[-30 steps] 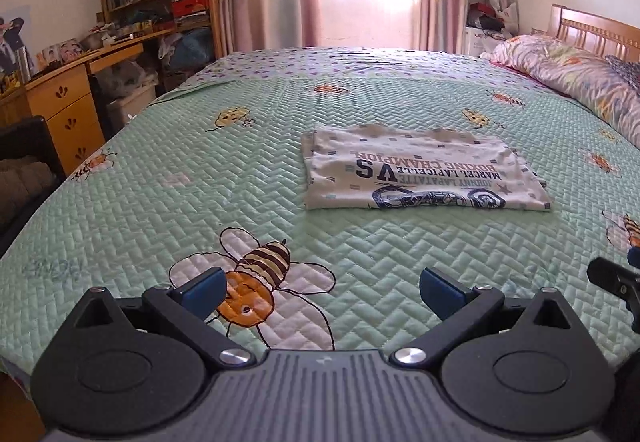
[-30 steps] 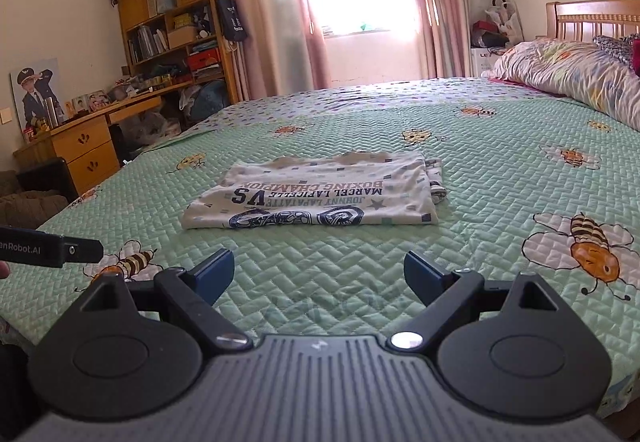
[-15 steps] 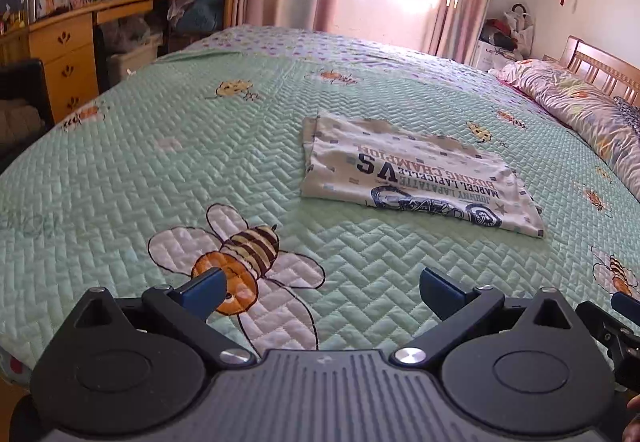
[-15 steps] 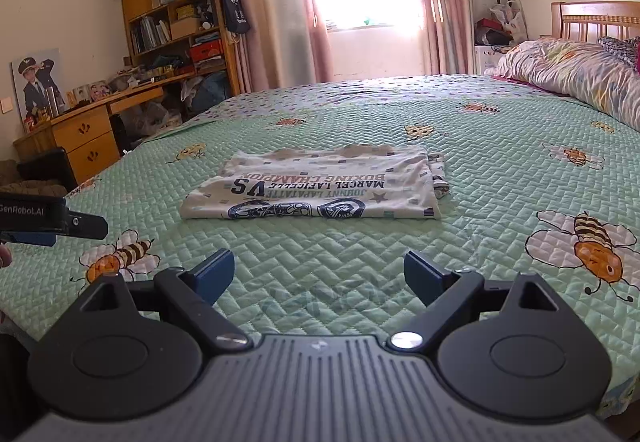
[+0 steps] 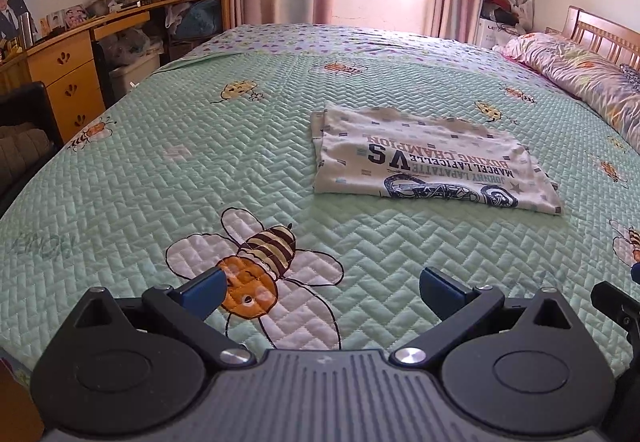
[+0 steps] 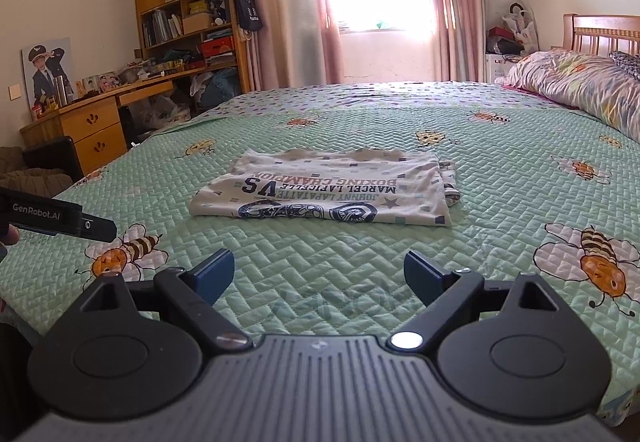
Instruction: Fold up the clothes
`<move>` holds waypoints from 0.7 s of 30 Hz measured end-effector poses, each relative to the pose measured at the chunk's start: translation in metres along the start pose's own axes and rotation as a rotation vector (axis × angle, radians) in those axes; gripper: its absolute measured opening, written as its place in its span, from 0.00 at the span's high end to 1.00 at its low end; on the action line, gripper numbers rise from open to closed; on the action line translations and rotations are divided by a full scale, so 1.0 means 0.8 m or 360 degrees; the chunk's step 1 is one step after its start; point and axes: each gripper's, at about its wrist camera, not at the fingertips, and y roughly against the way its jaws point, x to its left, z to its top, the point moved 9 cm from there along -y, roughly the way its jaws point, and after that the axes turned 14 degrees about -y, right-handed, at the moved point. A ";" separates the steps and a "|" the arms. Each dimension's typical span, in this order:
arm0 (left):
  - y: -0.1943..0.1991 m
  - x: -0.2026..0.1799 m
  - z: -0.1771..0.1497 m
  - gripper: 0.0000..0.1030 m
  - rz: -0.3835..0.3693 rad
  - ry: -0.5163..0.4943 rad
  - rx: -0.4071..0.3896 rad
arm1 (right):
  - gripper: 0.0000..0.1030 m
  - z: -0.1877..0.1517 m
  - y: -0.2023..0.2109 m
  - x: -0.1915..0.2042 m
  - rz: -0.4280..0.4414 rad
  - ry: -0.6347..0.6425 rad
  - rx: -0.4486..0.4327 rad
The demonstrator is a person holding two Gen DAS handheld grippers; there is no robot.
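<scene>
The folded shirt (image 6: 326, 191) lies flat mid-bed (image 6: 320, 282), quilt bare all round (desk (image 6: 94, 123) beyond the far edge). Left gripper (image 5: 320, 288) and right gripper (image 6: 319, 276) gape, holding nothing.

You're looking at a cream printed T-shirt (image 6: 332, 189), folded into a flat rectangle with navy lettering up, lying mid-bed on the green quilted bedspread (image 6: 320, 262)
</scene>
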 end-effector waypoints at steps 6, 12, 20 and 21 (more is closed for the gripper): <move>-0.008 -0.007 0.010 0.01 -0.0015 -0.0040 0.0053 | 0.11 0.005 -0.003 0.006 0.0014 0.0024 -0.0004; -0.022 -0.002 0.045 0.01 -0.0061 -0.0125 0.0000 | 0.11 0.039 -0.025 -0.004 0.0097 -0.0094 0.0006; -0.111 0.059 0.078 0.01 -0.0496 0.0250 0.0110 | 0.11 0.090 -0.107 -0.137 0.0229 -0.0933 0.0317; -0.127 0.066 0.081 0.01 -0.0558 0.0298 0.0131 | 0.11 0.092 -0.121 -0.158 0.0224 -0.1038 0.0358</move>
